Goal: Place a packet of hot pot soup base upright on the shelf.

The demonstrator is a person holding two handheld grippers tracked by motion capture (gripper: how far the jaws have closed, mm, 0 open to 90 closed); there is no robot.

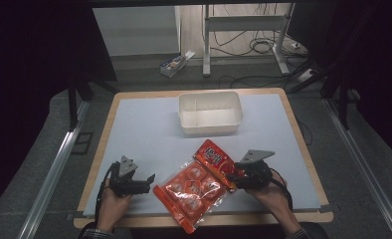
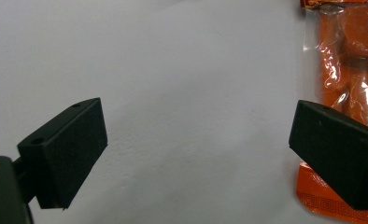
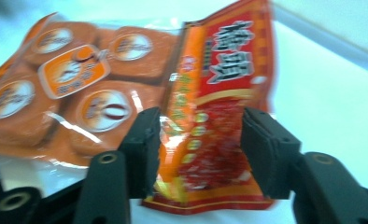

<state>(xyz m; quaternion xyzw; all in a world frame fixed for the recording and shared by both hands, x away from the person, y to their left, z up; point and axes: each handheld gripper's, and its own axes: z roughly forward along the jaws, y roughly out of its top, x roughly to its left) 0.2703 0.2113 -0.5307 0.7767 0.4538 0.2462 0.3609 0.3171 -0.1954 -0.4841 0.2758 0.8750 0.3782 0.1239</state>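
Two claws open, right claw [image 3: 198, 154] astride snack bag [image 3: 126, 93] (pads apart).

orange snack bag [image 1: 196, 184] lying flat, seemingly crumpled.

White empty tub [image 1: 210, 113] at the far middle of the pale table [image 1: 144, 129]

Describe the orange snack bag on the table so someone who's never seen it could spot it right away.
Start at the light grey table mat and move from the white tub at its far side to the near edge. There, between the person's two hands, lies the orange snack bag. It is the only colourful, shiny thing: a clear pack of round orange portions with a red printed header.
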